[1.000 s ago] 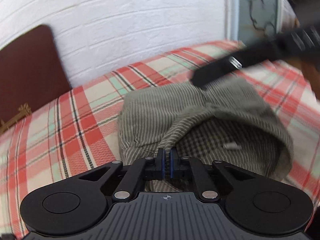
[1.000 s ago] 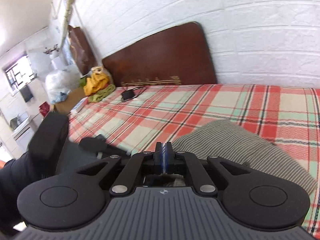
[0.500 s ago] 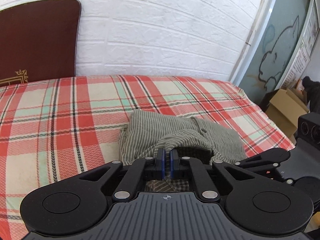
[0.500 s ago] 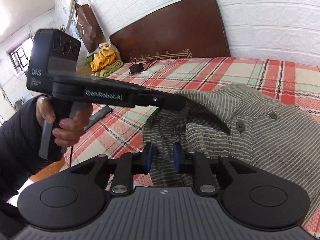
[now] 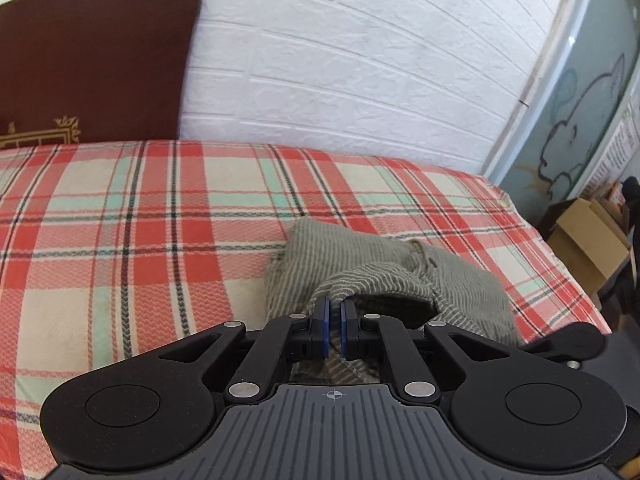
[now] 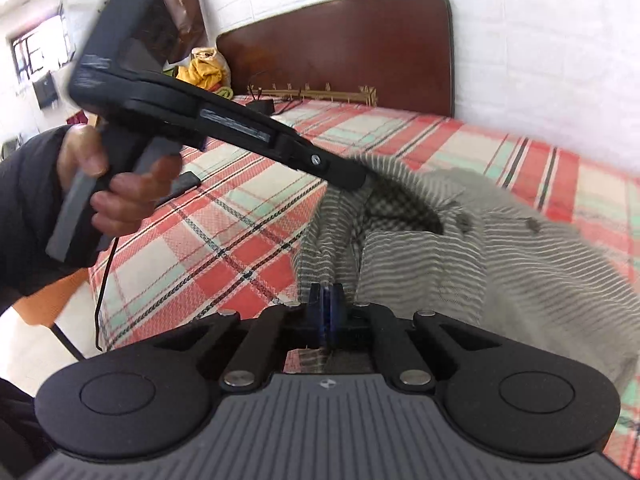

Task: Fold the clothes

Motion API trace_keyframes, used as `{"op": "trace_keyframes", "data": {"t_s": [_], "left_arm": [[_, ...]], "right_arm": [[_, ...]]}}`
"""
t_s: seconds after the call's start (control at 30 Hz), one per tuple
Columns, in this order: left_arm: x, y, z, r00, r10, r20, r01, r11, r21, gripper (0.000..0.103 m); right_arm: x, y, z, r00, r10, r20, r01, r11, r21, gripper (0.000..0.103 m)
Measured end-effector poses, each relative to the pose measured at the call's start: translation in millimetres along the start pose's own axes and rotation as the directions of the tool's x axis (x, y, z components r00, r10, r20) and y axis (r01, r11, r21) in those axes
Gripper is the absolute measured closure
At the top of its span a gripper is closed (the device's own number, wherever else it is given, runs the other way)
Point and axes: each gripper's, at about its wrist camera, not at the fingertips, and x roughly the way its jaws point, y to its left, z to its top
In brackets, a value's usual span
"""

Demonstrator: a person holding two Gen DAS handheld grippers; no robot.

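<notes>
A grey-green striped shirt [image 5: 360, 272] with a checked lining lies bunched on the red plaid bedsheet [image 5: 140, 240]. My left gripper [image 5: 334, 322] is shut on a fold of the shirt near the collar and lifts it a little. In the right wrist view the shirt [image 6: 460, 248] spreads to the right, its buttons showing. My right gripper [image 6: 327, 304] is shut on the shirt's near edge. The left gripper [image 6: 352, 178] also shows there, its tip pinching the cloth by the collar.
A dark wooden headboard [image 5: 92, 64] stands against the white brick wall. Cardboard boxes [image 5: 588, 240] sit past the bed's right end. A black phone and cable [image 6: 264, 106] lie near the headboard, and yellow cloth [image 6: 206, 72] is piled beside it.
My right gripper was open half a second ago and has shut on the shirt's edge. My left gripper stays shut on the shirt and has drawn back a little.
</notes>
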Motion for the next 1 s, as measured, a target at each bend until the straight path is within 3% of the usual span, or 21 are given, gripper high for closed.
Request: {"op": "trace_keyframes", "data": {"t_s": [0.1,0.27,0.37,0.47,0.6,0.67,0.73,0.83,0.87,0.9,0.93,1.0], "left_arm": [[4,7,-3,1.000,-0.014,-0.018,0.013,0.999,-0.040,0.101],[6,0,-11,0.999,-0.014,-0.047,0.014,1.000,0.000,0.098],[-5,-1,-14,0.999,-0.010,-0.050,0.011,1.000,0.017,0.063],[-19,-6,-19,0.998,0.037,-0.041,-0.034,0.997,0.068,0.052],[-32,-22,-31,0.996,0.080,-0.040,-0.073,0.987,0.143,0.042],[-29,-34,-38,0.994,0.102,-0.045,-0.091,0.976,0.199,0.039],[-21,-47,-45,0.990,0.131,-0.045,-0.115,0.958,0.264,0.039],[-7,-60,-52,0.984,0.179,-0.022,-0.162,0.929,0.332,0.040],[-2,-60,-52,0.981,0.191,-0.023,-0.173,0.929,0.326,0.049],[2,-60,-52,0.979,0.203,-0.024,-0.185,0.929,0.321,0.084],[6,-60,-51,0.977,0.210,-0.027,-0.192,0.932,0.308,0.095],[7,-55,-49,0.978,0.207,-0.023,-0.194,0.944,0.267,0.097]], "right_arm": [[-10,6,-8,1.000,-0.025,-0.001,0.024,0.999,-0.038,0.101],[-7,6,-15,0.999,-0.038,-0.016,0.037,0.998,-0.051,0.100],[-8,8,-15,1.000,-0.030,0.002,0.030,0.998,-0.058,0.097],[-11,10,-14,1.000,-0.015,0.014,0.015,0.998,-0.062,0.097],[-10,10,-12,0.999,-0.014,0.032,0.016,0.999,-0.048,0.086],[-8,11,-11,0.999,-0.016,0.040,0.018,0.999,-0.045,0.085],[-10,13,-11,0.997,-0.046,0.060,0.048,0.998,-0.030,0.083],[-17,18,-15,0.983,-0.155,0.100,0.160,0.986,-0.043,0.071],[-19,20,-17,0.973,-0.203,0.111,0.210,0.976,-0.060,0.068],[-20,22,-21,0.966,-0.232,0.117,0.241,0.967,-0.076,0.067],[-20,24,-24,0.958,-0.259,0.122,0.271,0.958,-0.092,0.066],[-17,28,-26,0.953,-0.283,0.107,0.295,0.949,-0.115,0.066]]}}
